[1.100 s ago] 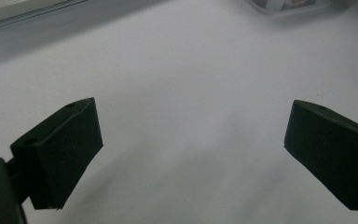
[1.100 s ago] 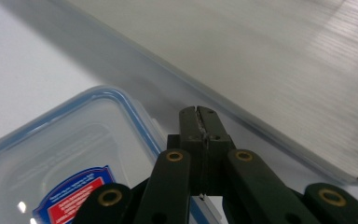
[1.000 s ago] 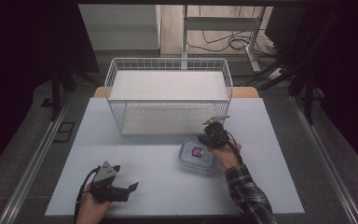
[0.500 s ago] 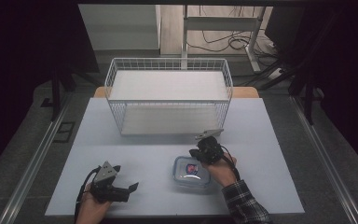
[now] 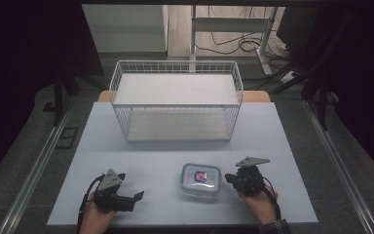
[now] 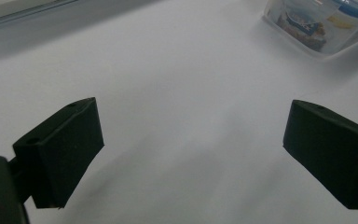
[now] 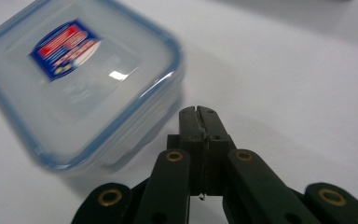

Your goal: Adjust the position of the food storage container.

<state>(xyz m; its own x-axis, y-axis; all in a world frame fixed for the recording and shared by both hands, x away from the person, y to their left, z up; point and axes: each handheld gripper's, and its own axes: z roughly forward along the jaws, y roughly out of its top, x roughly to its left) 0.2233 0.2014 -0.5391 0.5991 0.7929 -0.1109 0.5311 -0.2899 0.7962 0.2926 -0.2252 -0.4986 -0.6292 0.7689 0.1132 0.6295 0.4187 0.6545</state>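
- High view: a clear plastic food container (image 5: 200,180) with a blue-edged lid and a red-and-blue label sits flat on the white table (image 5: 141,156), near the front edge and a little right of centre.
- Just to its right, the right gripper (image 5: 230,179) points at the container's side; the person's right hand (image 5: 258,202) holds it from behind.
- Right gripper view: the two black jaws are pressed together with nothing between them, tips just beside the container's near corner, apart from it.
- Left gripper (image 5: 137,197) rests near the front-left of the table, well apart from the container, held by the left hand (image 5: 97,214).
- Left gripper view: its jaws stand wide apart over bare table, with the container at the top right.
- A white wire basket (image 5: 176,100) stands farther back on the table, behind the container.
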